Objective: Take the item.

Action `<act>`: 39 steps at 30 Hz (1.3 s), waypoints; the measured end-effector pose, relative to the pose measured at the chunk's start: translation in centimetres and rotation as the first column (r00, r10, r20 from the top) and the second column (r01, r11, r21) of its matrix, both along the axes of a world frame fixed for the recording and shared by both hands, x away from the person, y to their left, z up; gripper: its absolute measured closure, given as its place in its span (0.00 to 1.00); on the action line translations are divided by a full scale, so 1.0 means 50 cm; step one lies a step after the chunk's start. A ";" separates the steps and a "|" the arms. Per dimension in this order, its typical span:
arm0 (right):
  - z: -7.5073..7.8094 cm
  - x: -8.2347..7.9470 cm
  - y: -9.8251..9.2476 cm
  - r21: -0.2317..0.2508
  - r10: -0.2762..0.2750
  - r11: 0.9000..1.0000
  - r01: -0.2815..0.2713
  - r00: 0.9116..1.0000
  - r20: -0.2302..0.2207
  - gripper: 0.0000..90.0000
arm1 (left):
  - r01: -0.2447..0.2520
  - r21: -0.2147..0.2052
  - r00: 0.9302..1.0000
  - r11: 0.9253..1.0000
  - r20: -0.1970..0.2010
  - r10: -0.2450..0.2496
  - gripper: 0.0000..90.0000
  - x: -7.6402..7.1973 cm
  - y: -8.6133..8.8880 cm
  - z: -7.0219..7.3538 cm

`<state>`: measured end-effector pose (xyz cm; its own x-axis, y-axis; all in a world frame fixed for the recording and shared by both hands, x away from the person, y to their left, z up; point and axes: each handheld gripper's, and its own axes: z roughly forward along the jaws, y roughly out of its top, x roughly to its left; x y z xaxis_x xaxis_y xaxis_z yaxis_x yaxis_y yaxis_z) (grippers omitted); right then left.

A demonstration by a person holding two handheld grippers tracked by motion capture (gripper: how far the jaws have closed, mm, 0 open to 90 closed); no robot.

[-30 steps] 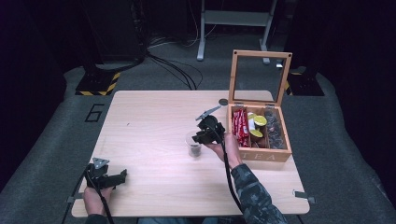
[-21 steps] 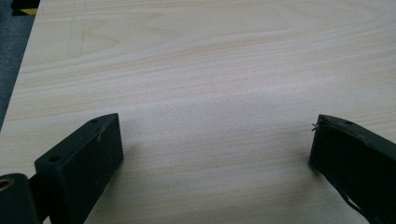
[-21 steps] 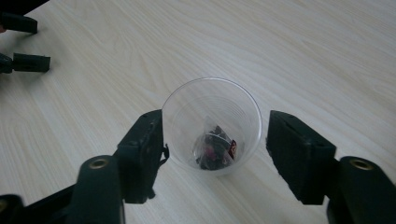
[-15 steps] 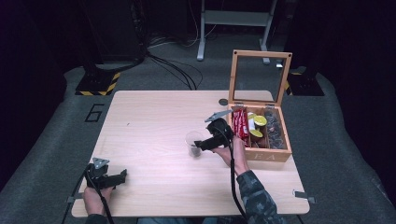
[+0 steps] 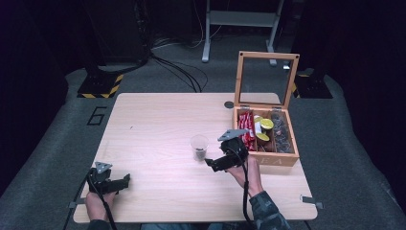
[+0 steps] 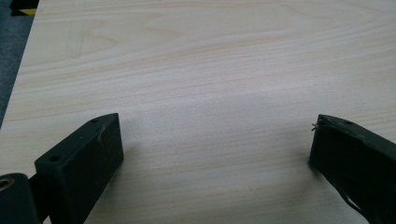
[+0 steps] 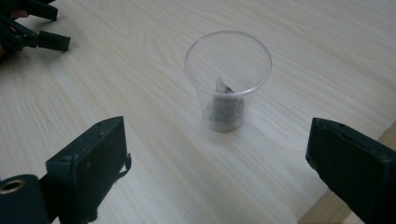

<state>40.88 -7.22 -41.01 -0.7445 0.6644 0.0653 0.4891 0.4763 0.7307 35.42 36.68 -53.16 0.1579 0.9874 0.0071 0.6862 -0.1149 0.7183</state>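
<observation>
Your right gripper (image 5: 209, 163) has backed off toward the box (image 5: 266, 158), jaws just opened wide w/ nothing between them. Cup (image 5: 199, 146) stands upright mid-bench (image 5: 153, 124), dark sachet inside, so that drop looks done. Left gripper (image 5: 125, 180) rests near the front-left corner, jaws apart, empty.

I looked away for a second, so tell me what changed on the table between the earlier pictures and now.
The right tongs drew back from the clear cup toward the wooden box; their jaws have just been opening and nothing is between them now. The cup stands upright, a dark sachet inside. The left tongs stayed open at the table's near corner.
</observation>
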 end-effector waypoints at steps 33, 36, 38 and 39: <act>-0.212 -0.121 -0.150 -0.076 -0.155 0.985 0.154 0.988 0.001 0.00 | 0.002 0.006 1.000 1.000 0.005 -0.002 0.03 0.000 0.000 0.000; -0.226 -0.116 -0.161 -0.083 -0.174 0.981 0.173 0.985 -0.002 0.00 | 0.003 0.004 1.000 1.000 0.004 -0.003 0.03 0.000 0.000 0.000; -0.230 -0.116 -0.164 -0.085 -0.182 0.980 0.181 0.983 -0.004 0.00 | 0.002 0.003 1.000 1.000 0.003 -0.002 0.03 0.000 0.000 0.000; -0.238 -0.117 -0.169 -0.078 -0.193 0.978 0.193 0.981 0.012 0.00 | 0.002 0.003 1.000 1.000 0.003 -0.002 0.03 0.000 0.000 0.000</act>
